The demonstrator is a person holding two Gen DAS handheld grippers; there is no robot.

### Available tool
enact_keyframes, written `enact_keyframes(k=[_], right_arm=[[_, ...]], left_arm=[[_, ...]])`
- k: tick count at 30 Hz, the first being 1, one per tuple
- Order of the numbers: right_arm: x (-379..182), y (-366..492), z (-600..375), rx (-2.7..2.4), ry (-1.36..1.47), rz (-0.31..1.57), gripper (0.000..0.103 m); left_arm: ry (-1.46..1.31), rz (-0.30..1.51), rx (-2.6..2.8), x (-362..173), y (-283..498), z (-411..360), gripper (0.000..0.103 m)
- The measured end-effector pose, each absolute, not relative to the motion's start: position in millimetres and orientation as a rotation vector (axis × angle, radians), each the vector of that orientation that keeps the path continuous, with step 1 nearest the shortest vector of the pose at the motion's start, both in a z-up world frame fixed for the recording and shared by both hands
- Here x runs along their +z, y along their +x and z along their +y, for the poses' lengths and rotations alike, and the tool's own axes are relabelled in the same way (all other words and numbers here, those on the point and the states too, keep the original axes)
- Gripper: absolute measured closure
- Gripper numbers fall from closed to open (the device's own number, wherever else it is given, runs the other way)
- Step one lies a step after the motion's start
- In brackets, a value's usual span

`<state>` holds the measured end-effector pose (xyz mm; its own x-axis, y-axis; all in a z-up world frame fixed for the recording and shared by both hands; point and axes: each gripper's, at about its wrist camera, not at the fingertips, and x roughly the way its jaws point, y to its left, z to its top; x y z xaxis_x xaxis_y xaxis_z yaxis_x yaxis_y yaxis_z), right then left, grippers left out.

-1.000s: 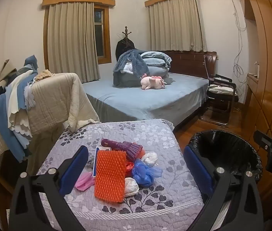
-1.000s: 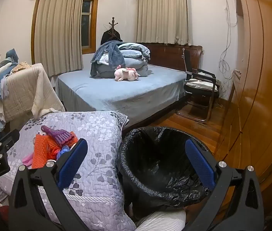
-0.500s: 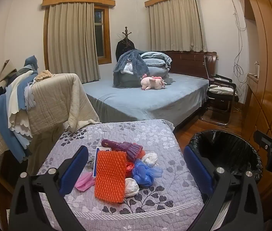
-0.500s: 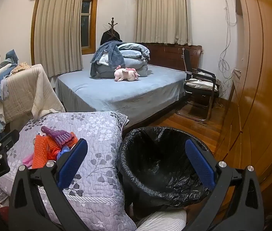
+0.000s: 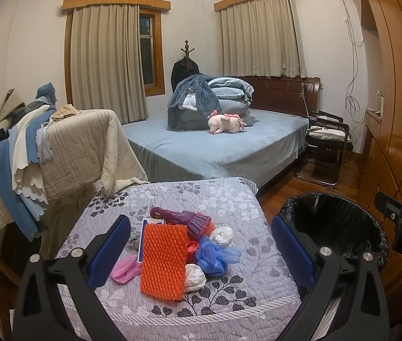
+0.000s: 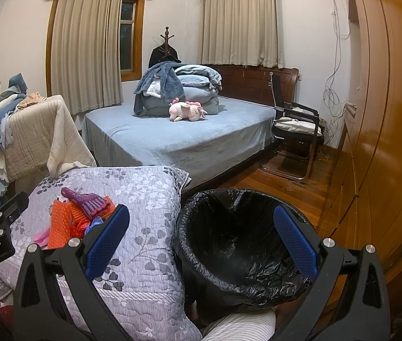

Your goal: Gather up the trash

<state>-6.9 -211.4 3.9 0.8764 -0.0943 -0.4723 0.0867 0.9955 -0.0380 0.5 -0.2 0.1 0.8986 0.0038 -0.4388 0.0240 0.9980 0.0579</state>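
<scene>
On the quilted table [image 5: 223,196], left of the bin [image 5: 340,227], the trash pile [image 5: 183,241] sat untouched, so we judged this the pre-grasp stage with nothing collected yet. Left gripper [image 5: 201,250] had its jaws wide open and empty, with the orange foam net [image 5: 163,258] lying between them in view but below and ahead, no contact. Right gripper [image 6: 201,238] hovered over the bin, jaws open, empty. Next move likely: drop the left jaws onto the net, close, carry right to the bin.

At 6 o'clock lie one orange foam net [image 5: 163,260], one purple net [image 5: 185,219], one blue bag [image 5: 215,257], two white wads [image 5: 193,275], and at 4 o'clock one bin [image 5: 340,227].
</scene>
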Motion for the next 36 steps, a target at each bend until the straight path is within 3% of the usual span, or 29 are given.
enact_keyframes(k=[36], right_arm=[[1.6, -5.5, -212.1, -0.094, -0.013, 0.492, 0.004]], left_arm=[[0.062, 0.455, -0.011, -0.1, -0.1, -0.3, 0.006]])
